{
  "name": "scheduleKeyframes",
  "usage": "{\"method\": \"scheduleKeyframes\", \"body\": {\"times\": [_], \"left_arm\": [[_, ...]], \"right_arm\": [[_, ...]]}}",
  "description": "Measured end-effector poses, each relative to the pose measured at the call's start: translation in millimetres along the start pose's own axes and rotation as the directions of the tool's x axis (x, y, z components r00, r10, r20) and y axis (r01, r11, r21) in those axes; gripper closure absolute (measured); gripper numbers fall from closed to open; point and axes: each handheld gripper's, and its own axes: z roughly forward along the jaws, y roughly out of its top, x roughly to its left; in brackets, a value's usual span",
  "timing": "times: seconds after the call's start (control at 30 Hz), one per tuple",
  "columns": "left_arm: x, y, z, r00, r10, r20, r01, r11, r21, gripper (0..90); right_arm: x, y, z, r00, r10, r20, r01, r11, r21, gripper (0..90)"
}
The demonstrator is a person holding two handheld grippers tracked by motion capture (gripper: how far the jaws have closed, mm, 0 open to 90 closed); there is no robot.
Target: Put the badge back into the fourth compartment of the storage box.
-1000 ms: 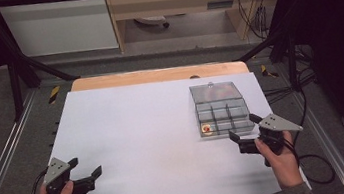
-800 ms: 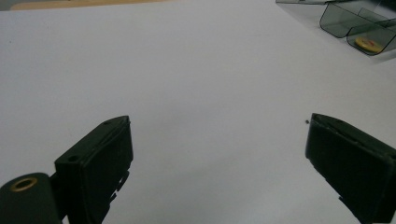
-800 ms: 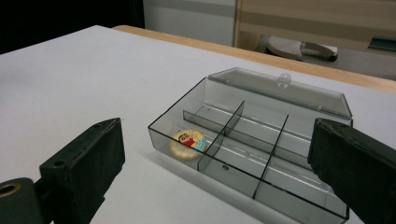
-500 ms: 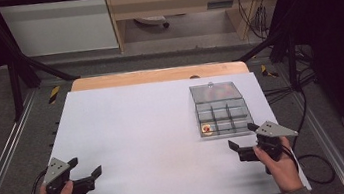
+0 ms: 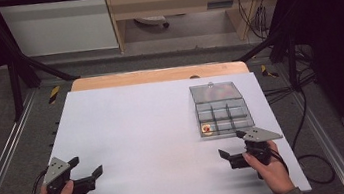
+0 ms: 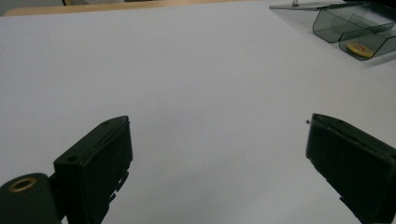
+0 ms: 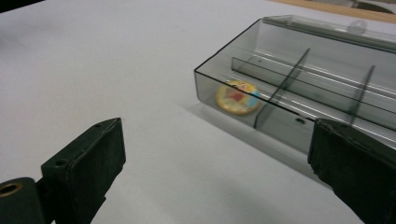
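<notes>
My right gripper (image 5: 234,148) has drawn back from the box toward the near edge since the earlier frames, and my left gripper (image 5: 87,168) has kept its place at the near left corner. Both sets of tongs stand wide apart with nothing between them; in each gripper view I see bare white tabletop (image 5: 139,131) between the black jaws.

The smoky clear plastic compartment box (image 5: 223,115) lies flat on the right side of the table, just beyond my right gripper and apart from it. Its long axis runs away from me, from the near edge toward the far wooden strip (image 5: 157,75), with the open lid (image 5: 215,91) laid back flat at the far end. Thin dividers split the tray into a grid of small cells.

A small round yellow disc with a red and blue print (image 7: 237,97) lies flat in the near left corner cell. In the right gripper view that corner of the box points toward my jaws. In the left gripper view the box (image 6: 355,28) sits far off at upper right.
</notes>
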Motion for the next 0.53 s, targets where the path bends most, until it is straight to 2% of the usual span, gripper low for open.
{"method": "scheduleKeyframes", "body": {"times": [0.13,0.37,0.5,0.53], "left_arm": [[0.0,-0.3,0.4,1.0000,0.003,0.003,-0.003,1.0000,0.005,7.4],[-0.7,-0.6,-0.1,1.0000,0.008,0.005,-0.008,0.9999,0.006,7.4],[-2.0,-0.6,1.6,0.9999,0.012,0.010,-0.012,0.9998,0.013,7.4],[-2.3,-0.6,1.9,0.9999,0.014,0.010,-0.014,0.9998,0.015,7.4]], "right_arm": [[5.6,1.0,7.6,0.9997,-0.001,-0.025,0.001,1.000,-0.001,4.2],[10.7,1.3,20.8,0.9993,0.000,-0.038,0.002,0.999,0.039,4.1],[11.7,-1.6,26.0,0.9985,-0.051,0.021,0.049,0.993,0.105,5.4],[10.3,-2.0,24.7,0.9980,-0.052,0.035,0.047,0.993,0.112,5.2]]}}
